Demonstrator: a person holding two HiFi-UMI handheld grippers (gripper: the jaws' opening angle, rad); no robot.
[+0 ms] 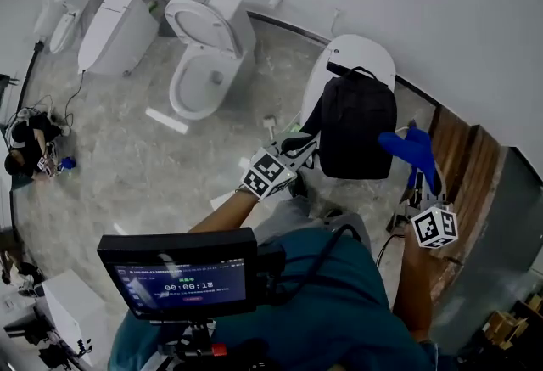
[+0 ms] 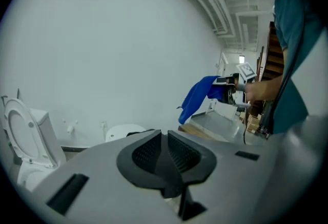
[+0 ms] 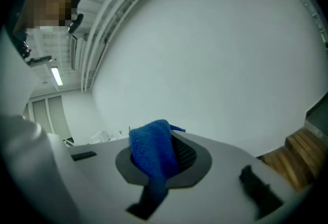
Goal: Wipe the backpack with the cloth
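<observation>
Cloth held beside the backpack
Right claw (image 3: pixel 164 159) grips the blue cloth (image 1: pixel 411 148) just right of the black backpack (image 1: pixel 356 127), upright on a white fixture (image 1: pixel 352 51); left claw (image 2: pixel 165 151), pressed together, is at its left.

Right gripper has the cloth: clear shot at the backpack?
Probably yes: the right gripper, shut on the cloth, hangs just beside the backpack, with nothing between them and the backpack's front uncovered.
</observation>
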